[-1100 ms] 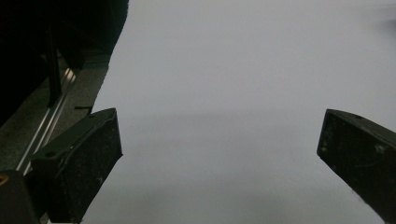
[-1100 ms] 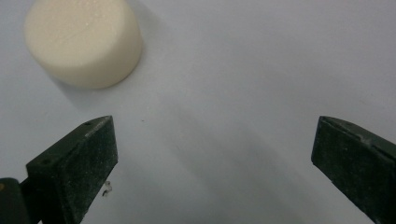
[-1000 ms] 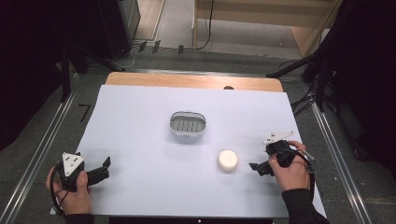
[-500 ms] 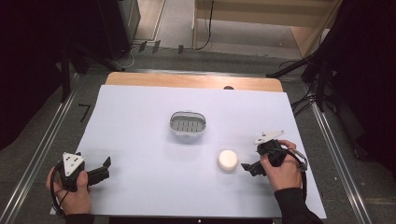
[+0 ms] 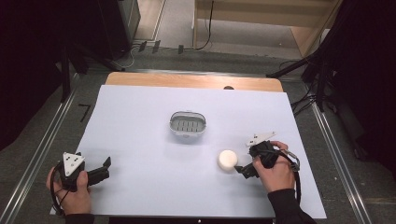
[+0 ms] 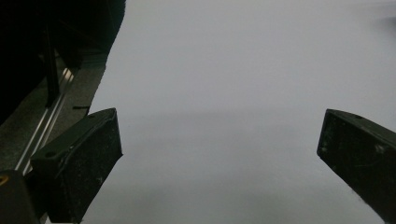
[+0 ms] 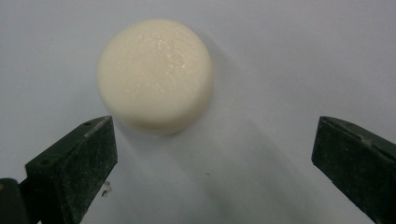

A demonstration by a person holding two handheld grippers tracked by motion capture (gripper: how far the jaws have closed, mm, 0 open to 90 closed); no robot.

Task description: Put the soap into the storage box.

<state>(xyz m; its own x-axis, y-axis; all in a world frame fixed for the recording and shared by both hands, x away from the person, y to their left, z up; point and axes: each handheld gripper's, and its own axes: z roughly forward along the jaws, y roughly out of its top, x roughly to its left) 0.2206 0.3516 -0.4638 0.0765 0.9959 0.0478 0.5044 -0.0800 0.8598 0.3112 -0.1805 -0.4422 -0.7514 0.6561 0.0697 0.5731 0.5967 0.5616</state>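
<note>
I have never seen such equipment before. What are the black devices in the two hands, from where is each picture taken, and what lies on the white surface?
A person sits at a table and holds a hand-held two-jaw tool in each hand: the left gripper and the right gripper. One picture comes from a fixed camera above the table. The other two come from small cameras riding on each gripper, looking along its black jaws. On the white sheet covering the table lie a small grey oval metal dish with a slotted floor and a round cream-coloured soap-like puck. Nothing is held: both pairs of jaws stand open. The right gripper points at the puck, which lies just ahead of its jaws; the left gripper faces bare sheet.
</note>
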